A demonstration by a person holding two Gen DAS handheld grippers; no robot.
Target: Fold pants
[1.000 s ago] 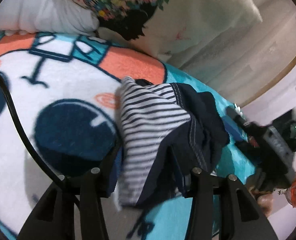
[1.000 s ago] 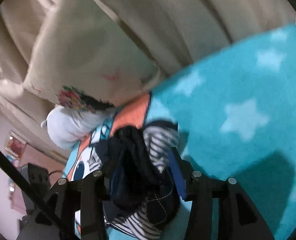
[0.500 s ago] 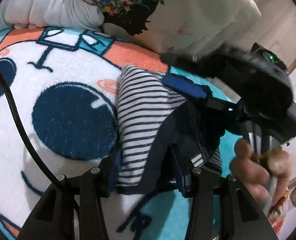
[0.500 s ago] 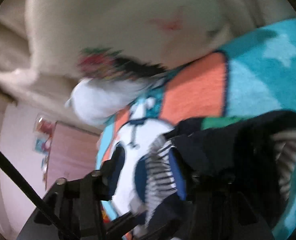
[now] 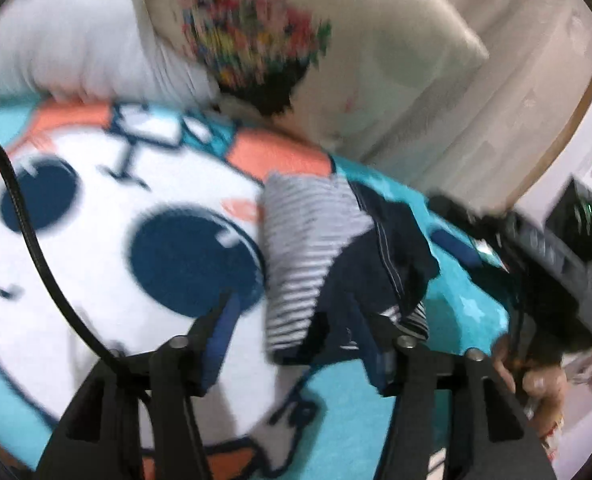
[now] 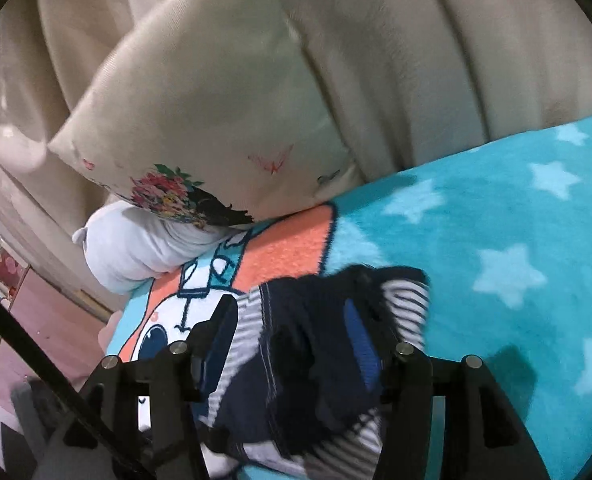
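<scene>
One pair of pants [image 5: 336,256], navy with a striped lining, lies bunched on the blanket [image 5: 107,264] on the bed. It looks light, soft and floppy; best taken by a hem or the waistband. The left gripper [image 5: 296,332] and right gripper [image 6: 296,340] both have fingers spread wide, straddling it. Two pillows [image 6: 215,92] lie behind.

Bunched pants [image 6: 308,344] between spread right claw [image 6: 296,332] fingers, on star blanket [image 6: 496,240].
</scene>
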